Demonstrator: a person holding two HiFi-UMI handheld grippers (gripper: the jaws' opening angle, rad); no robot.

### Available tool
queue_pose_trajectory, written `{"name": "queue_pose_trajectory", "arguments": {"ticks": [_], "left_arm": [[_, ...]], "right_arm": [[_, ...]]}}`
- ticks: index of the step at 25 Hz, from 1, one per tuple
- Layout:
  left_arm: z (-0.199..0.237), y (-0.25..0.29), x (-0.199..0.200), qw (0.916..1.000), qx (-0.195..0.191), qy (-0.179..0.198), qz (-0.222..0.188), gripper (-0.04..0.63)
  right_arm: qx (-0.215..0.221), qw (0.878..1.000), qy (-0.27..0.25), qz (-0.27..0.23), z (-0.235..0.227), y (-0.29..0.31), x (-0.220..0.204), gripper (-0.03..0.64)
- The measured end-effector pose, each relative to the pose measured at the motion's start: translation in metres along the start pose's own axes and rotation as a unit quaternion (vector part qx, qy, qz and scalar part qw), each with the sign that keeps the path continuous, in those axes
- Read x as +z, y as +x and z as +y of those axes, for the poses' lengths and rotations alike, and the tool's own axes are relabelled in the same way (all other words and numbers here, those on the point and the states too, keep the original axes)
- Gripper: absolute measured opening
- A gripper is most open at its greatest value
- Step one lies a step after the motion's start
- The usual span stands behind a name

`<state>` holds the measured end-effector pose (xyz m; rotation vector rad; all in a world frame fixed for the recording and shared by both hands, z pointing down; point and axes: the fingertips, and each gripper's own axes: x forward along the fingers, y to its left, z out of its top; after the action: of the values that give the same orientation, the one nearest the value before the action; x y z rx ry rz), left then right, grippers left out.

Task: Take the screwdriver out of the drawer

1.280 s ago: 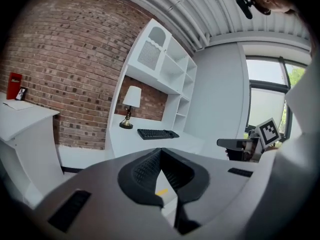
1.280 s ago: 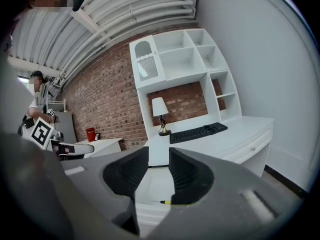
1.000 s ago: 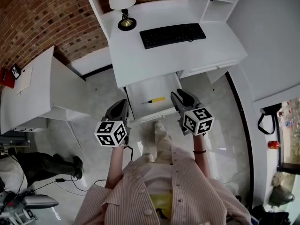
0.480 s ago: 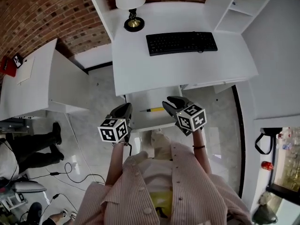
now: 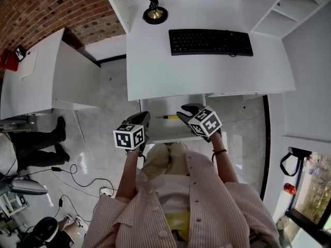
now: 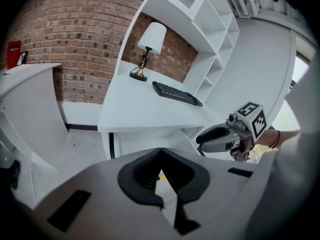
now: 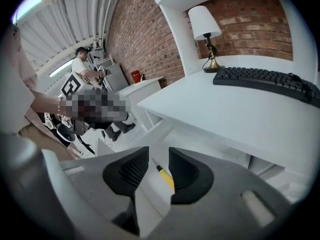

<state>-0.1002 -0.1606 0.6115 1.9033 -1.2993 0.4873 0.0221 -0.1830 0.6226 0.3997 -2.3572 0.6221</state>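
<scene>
A yellow-handled screwdriver (image 5: 170, 117) lies in the open white drawer (image 5: 158, 132) under the desk. My right gripper (image 5: 182, 110) hangs over the drawer just right of the screwdriver's handle. In the right gripper view its jaws (image 7: 159, 155) stand open, and the screwdriver (image 7: 166, 179) shows in the gap, untouched. My left gripper (image 5: 143, 119) sits at the drawer's left front corner. In the left gripper view (image 6: 161, 152) its pads meet at the tips with nothing held. The right gripper (image 6: 216, 136) shows there at the right.
On the white desk (image 5: 155, 71) are a black keyboard (image 5: 210, 42) and a lamp (image 5: 153, 12). White shelves (image 5: 289, 6) rise at the right. A second white desk (image 5: 36, 84) stands to the left, with a person's legs (image 5: 36, 143) and floor cables (image 5: 77, 182) nearby.
Both grippers have moved forward to the drawer. The right one now hangs beside the screwdriver's handle. The person at the left has stepped along the floor.
</scene>
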Motion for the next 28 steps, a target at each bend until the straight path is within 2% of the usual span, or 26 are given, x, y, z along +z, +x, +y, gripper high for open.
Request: {"name": "queue_pose_trajectory", "arguments": {"ticks": [7,12,21,28], "left_arm": [[0.006,0.027,-0.012,0.9984,-0.013,-0.008,0.054,0.0],[0.014,0.047,-0.02,0.9965,-0.019,-0.02,0.08,0.0],[0.028,0.069,-0.043,0.9925,-0.023,-0.034,0.115,0.0],[0.031,0.071,-0.049,0.9915,-0.024,-0.037,0.122,0.0]], "right_arm": [[0.037,0.996,-0.032,0.07,-0.01,0.037,-0.022,0.112],[0.06,0.988,-0.053,0.13,-0.015,0.063,-0.048,0.112],[0.072,0.97,-0.119,0.202,-0.019,0.105,-0.085,0.112],[0.052,0.955,-0.171,0.236,-0.023,0.126,-0.109,0.112]]}}
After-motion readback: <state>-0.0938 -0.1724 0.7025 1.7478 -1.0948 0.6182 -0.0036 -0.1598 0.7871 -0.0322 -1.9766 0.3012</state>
